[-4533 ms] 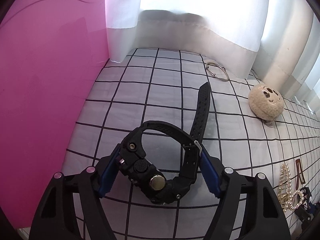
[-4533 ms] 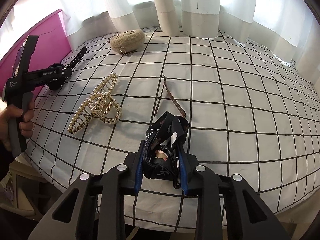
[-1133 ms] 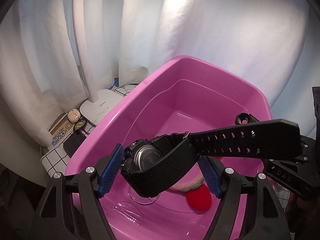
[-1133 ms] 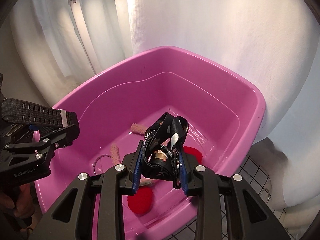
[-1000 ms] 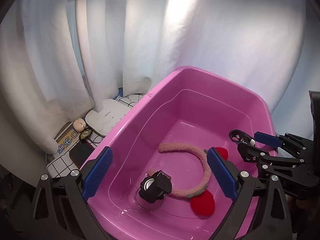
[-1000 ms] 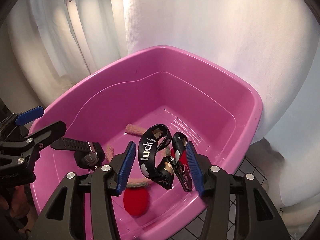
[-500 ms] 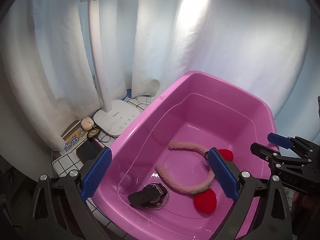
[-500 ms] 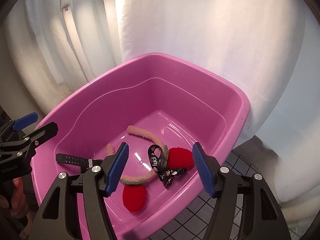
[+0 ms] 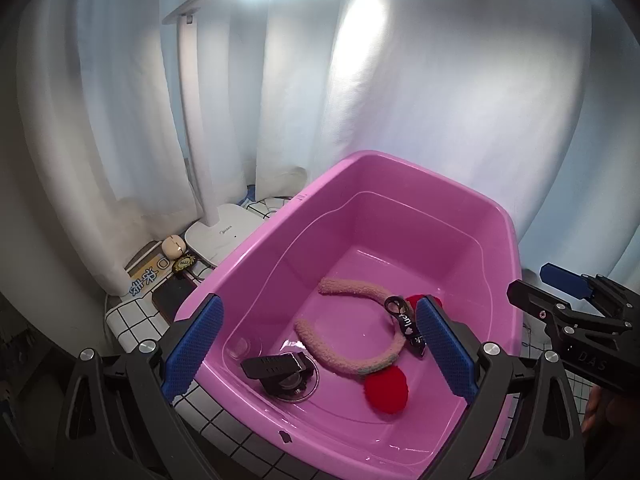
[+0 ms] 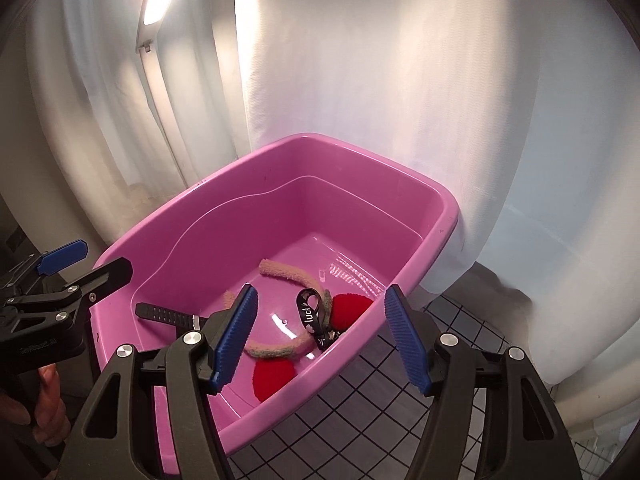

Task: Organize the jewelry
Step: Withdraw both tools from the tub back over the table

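Note:
A pink plastic tub (image 9: 400, 172) (image 10: 360, 160) holds a black watch (image 9: 280, 372) (image 10: 168, 314), a black printed lanyard (image 9: 406, 326) (image 10: 314, 316) and a fuzzy beige headband with red pompoms (image 9: 340, 364) (image 10: 276, 348). My left gripper (image 9: 320, 348) hangs open above the tub's near side, nothing between its blue pads. My right gripper (image 10: 320, 332) is open too, empty, above the tub's right rim. Each gripper shows at the edge of the other's view.
White curtains (image 9: 400, 80) hang behind the tub. A white lamp base (image 9: 224, 238) and small items (image 9: 172, 276) sit on the checked cloth (image 10: 380, 420) left of the tub. A hand (image 10: 44, 412) holds the left gripper's handle.
Both grippers let go: the watch and the lanyard dropped into the tub. Both grippers then rose and drew back from the tub, jaws wide.

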Demonstrator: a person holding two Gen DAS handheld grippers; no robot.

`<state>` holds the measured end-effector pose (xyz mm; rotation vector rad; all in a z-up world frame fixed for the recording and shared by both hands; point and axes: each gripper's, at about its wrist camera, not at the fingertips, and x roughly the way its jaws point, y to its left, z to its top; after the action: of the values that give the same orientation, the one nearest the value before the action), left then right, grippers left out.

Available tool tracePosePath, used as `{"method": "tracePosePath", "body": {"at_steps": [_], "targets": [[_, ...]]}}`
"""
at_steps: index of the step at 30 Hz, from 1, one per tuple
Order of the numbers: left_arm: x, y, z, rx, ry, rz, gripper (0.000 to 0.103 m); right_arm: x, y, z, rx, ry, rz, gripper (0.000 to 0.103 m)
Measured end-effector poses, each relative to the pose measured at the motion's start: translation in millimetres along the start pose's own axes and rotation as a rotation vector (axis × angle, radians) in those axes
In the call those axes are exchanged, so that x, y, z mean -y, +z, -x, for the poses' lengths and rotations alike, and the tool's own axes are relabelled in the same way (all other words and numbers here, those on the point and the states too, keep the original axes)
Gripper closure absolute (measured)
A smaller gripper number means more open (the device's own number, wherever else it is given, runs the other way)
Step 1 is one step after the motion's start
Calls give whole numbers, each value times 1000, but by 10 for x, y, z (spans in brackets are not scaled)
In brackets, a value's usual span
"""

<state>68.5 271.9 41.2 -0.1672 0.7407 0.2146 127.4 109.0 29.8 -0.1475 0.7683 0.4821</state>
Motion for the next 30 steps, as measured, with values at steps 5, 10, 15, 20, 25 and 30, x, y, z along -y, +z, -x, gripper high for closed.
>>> {"method": "tracePosePath", "body": {"at_steps": [5, 10, 15, 20, 25, 30], "targets": [[134, -35, 163, 12, -27, -1, 8, 128, -104, 286, 39, -14, -32, 40], [371, -102, 349, 28, -77, -18, 7, 309, -378, 635, 82, -37, -92, 37], [683, -234, 455, 19, -137, -59, 7, 599, -833, 947, 87, -80, -178, 37], [1025, -404, 513, -6, -204, -102, 7, 1019, -1326, 1303, 89, -168, -285, 37], [1349, -618, 543, -42, -267, -153, 7, 1455, -1873, 1694, 84, -287, -394, 37], [1675, -900, 508, -99, -318, -216, 7, 1813, -2432, 1947, 47, -379, -504, 37]]}}
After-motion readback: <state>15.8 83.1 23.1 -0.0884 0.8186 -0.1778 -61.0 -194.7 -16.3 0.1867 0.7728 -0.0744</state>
